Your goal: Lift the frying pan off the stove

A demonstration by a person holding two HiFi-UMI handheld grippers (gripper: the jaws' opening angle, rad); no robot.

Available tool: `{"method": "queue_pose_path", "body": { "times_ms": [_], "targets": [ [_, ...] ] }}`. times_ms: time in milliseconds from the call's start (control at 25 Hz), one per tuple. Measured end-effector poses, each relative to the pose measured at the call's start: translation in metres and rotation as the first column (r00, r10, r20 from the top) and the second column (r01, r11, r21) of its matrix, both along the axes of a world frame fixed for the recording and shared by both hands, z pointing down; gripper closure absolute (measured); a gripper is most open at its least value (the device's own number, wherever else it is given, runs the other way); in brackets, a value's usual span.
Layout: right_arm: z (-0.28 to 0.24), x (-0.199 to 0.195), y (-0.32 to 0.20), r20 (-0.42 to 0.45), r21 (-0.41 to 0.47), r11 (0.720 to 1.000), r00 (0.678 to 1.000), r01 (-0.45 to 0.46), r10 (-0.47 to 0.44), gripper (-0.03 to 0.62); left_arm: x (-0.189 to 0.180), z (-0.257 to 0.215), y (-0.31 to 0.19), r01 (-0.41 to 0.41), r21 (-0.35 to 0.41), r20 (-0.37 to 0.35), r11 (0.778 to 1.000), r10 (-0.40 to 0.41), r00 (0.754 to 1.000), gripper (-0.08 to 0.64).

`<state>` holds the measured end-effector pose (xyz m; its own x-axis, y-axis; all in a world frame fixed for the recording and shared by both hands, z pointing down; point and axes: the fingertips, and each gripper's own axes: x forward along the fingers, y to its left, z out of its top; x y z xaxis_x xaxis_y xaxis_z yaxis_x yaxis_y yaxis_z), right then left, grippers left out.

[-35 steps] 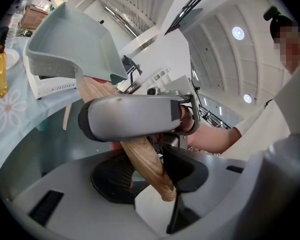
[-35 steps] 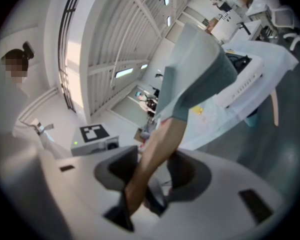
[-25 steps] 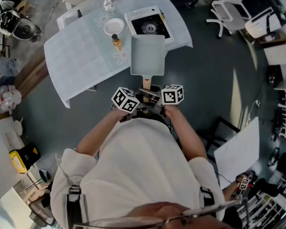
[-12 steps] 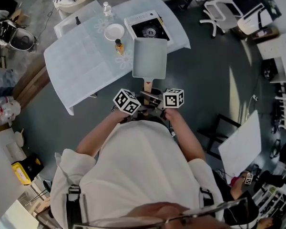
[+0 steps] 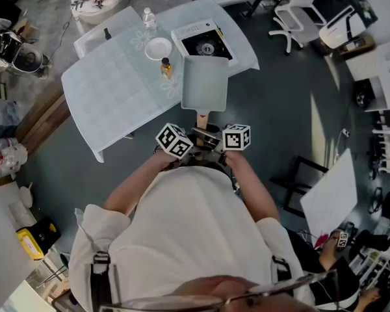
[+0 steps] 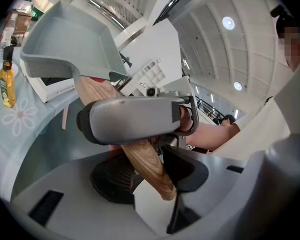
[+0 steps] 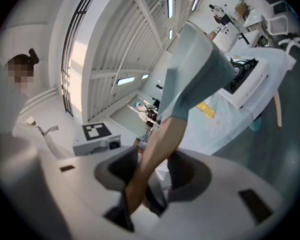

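Note:
A rectangular grey frying pan [image 5: 205,83] with a wooden handle [image 5: 201,117] hangs in the air over the table's near edge, just in front of the white portable stove [image 5: 205,41]. Both grippers hold the handle close to my body. My left gripper [image 5: 194,137] is shut on the wooden handle [image 6: 140,154], with the pan [image 6: 65,39] tilted up above it. My right gripper [image 5: 212,138] is shut on the same handle [image 7: 155,149] from the other side, below the pan [image 7: 200,74]. The stove's black burner [image 7: 245,79] is bare.
The light blue table [image 5: 110,90] carries a white plate [image 5: 158,48], an oil bottle [image 5: 164,67] and a water bottle [image 5: 148,19] left of the stove. An office chair [image 5: 299,18] stands to the right. Dark open floor lies between me and the table.
The head view has shifted a little. The pan stays held in both grippers in nearly the same pose, just off the stove.

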<state>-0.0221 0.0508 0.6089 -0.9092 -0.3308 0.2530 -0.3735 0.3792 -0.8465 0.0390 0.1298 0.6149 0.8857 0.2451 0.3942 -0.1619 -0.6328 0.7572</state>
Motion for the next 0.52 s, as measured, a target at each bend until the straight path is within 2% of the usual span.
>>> {"method": "queue_pose_path", "body": {
  "times_ms": [520],
  "targets": [
    [-0.004,-0.015,0.000,0.004,0.015,1.000,1.000,-0.001,0.001,0.396,-0.014,-0.002,0.002,-0.015,0.002,0.001,1.000,0.015,1.000,0.362]
  ]
}}
